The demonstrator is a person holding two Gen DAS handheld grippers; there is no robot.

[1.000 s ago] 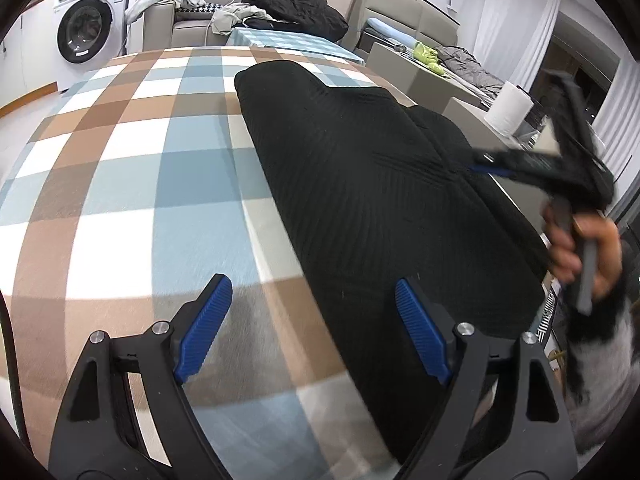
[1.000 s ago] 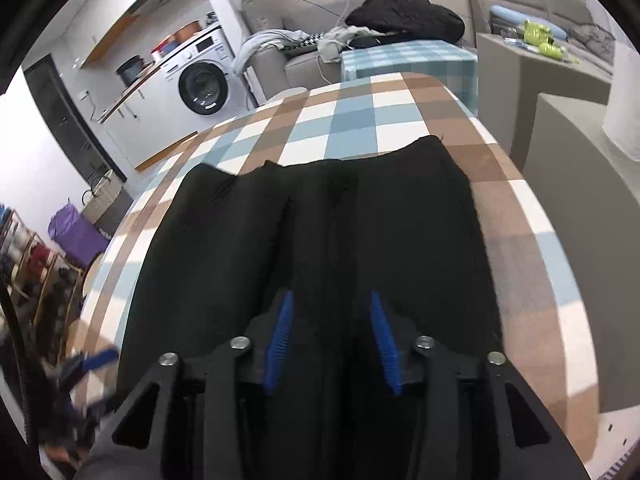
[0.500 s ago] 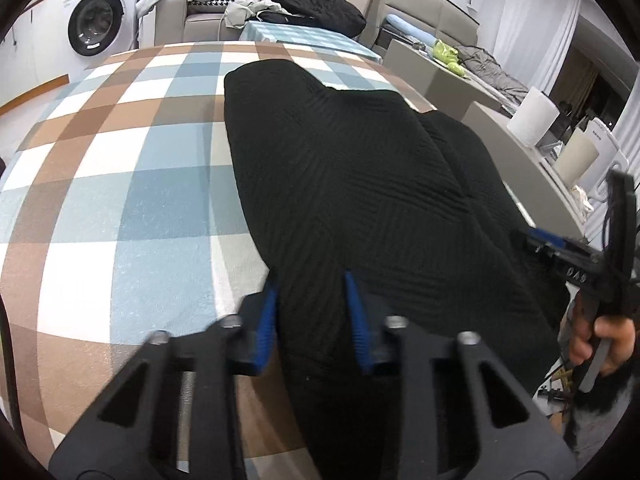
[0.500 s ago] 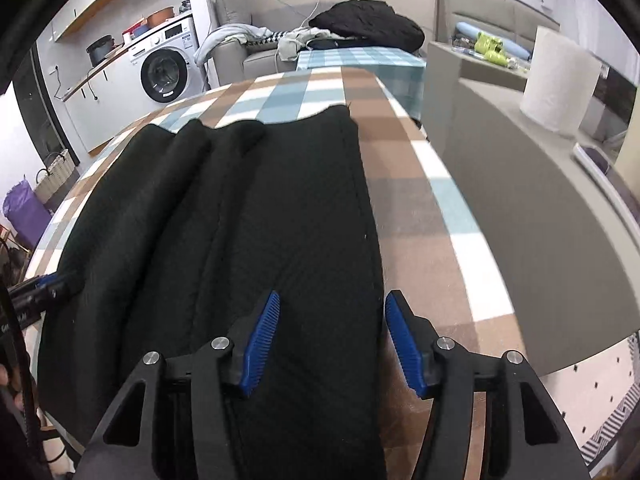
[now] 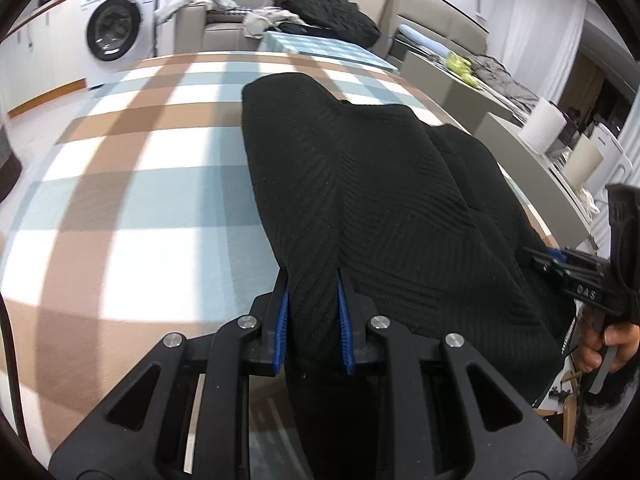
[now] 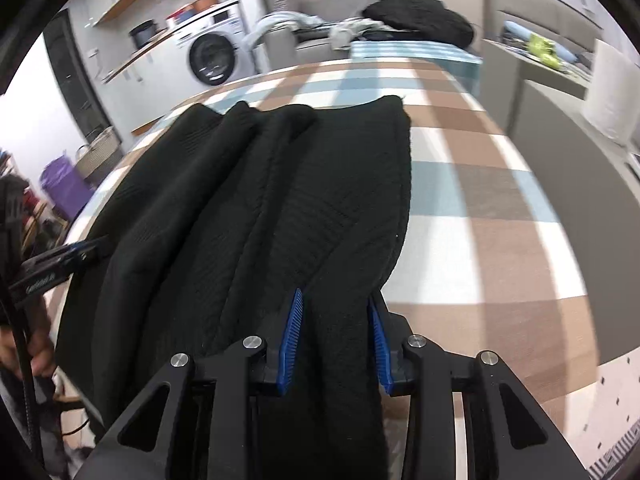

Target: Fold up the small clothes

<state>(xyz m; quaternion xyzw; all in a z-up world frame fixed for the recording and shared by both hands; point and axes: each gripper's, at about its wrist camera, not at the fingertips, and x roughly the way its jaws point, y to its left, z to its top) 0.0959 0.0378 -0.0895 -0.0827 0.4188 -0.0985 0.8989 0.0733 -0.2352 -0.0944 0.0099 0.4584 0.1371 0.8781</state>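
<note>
- Black knitted cloth, a small garment (image 5: 372, 184), lay lengthways on the checked tablecloth (image 5: 152, 184), its near end hanging over the table edge toward the person.
- Its ribbed surface was bunched into long folds running away from the grippers.
- The left gripper (image 5: 312, 320) had its blue pads (image 5: 282, 320) closing on the garment's near left edge, with a ridge of the knit pinched between them and both pads touching the fabric.
- The right gripper (image 6: 334, 344) was closing on the near right edge; a band of cloth ran between its pads (image 6: 291, 340), which pressed on it from either side.
- From the left camera, the right gripper showed at the far right, held by a hand (image 5: 608, 344).
- A washing machine (image 5: 116, 32) stood against the far wall, blurred.
- A sofa (image 5: 224, 28) behind the table carried a dark heap of clothes (image 5: 328, 16).
- A white paper roll (image 6: 612, 92) stood on a grey counter (image 6: 560, 128) to the right.
</note>
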